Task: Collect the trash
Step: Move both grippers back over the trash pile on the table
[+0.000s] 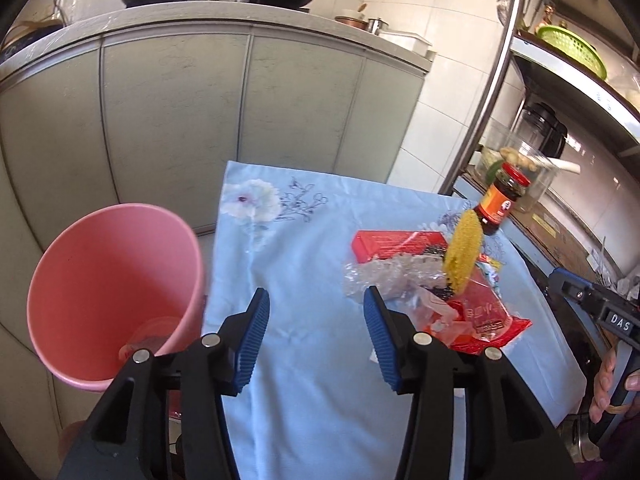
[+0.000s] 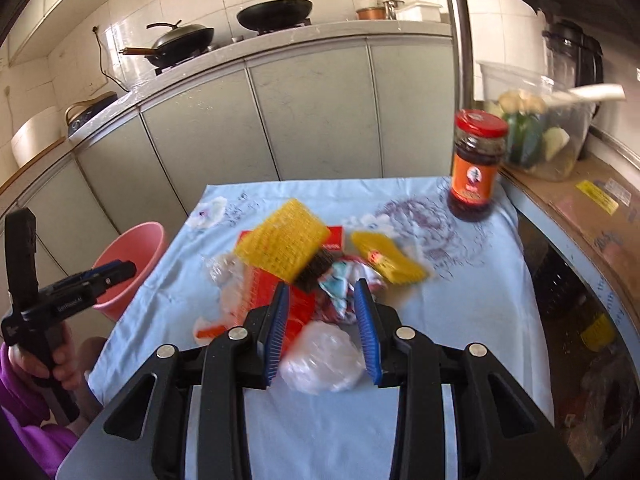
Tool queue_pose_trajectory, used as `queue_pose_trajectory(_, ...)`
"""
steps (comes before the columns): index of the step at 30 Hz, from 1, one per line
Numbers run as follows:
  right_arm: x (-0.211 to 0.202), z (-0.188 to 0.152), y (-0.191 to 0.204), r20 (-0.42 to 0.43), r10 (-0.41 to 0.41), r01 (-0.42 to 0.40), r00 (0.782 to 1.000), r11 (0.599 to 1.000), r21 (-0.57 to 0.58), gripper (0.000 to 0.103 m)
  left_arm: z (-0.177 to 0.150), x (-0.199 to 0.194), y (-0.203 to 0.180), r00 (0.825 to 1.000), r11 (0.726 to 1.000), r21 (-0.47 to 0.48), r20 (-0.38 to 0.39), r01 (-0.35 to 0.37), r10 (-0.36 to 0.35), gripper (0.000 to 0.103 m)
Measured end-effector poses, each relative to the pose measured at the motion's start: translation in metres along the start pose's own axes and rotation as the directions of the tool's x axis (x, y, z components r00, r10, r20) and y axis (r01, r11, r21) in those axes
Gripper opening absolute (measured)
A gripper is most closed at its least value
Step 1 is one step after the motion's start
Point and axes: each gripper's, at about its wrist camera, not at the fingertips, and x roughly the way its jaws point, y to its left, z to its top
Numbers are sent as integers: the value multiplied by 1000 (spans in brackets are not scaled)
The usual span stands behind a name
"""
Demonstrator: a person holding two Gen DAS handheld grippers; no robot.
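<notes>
Cabinets (image 1: 168, 120): pale grey doors ran across the back under a counter with two dark pans (image 2: 276, 14) on it.
Table (image 1: 304, 320): covered by a light blue cloth with a flower print; it stood in front of the cabinets.
Bin (image 1: 108, 292): pink, open-topped, just beside the table's left edge, on the floor; something small lay at its bottom, too dim to name.
Left gripper (image 1: 316, 312): its blue pads stood wide apart over bare cloth with nothing between them; in the right wrist view it hung by the bin's rim, held by a hand (image 2: 36, 360) in a purple sleeve.
Right gripper (image 2: 322, 320): half-closed, with a crumpled clear bag (image 2: 320, 360) lying between the pads; the blur left it unclear whether they pressed on it.
Trash (image 2: 304, 272): a loose heap in the middle of the table, well apart from the bin.
Red box (image 1: 396, 244): flat, at the far side of the heap.
Yellow mesh (image 2: 280, 240): a yellow gridded piece raised above the heap, blurred.
Yellow packet (image 2: 386, 258): lay on the cloth just right of the heap.
Red wrapper (image 1: 488, 320): on the near right of the heap, by crumpled clear plastic (image 1: 384, 276).
Jar (image 2: 476, 164): red lid, orange label, dark contents, upright at the table's far right corner, apart from the trash.
</notes>
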Motion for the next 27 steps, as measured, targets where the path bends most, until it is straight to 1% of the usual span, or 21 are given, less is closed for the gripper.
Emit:
queue_pose_trajectory(4, 0, -10, -6, -11, -1, 1, 1000, 1000, -5, 34, 2, 1, -14, 1000, 999, 34, -3, 12, -12, 49)
queue_pose_trajectory(13, 2, -14, -17, -15, 15, -15, 1000, 1000, 9, 34, 4, 4, -37, 999, 996, 85, -13, 31, -30, 50)
queue_pose_trajectory(20, 4, -20, -29, -25, 13, -12, 1000, 999, 39, 34, 6, 4, -58, 998, 987, 146, -15, 66, -64, 50)
queue_pose_trajectory(27, 5, -27, -32, -41, 29, -27, 999, 999, 42, 34, 6, 6, -74, 996, 980, 179, -21, 88, -86, 50)
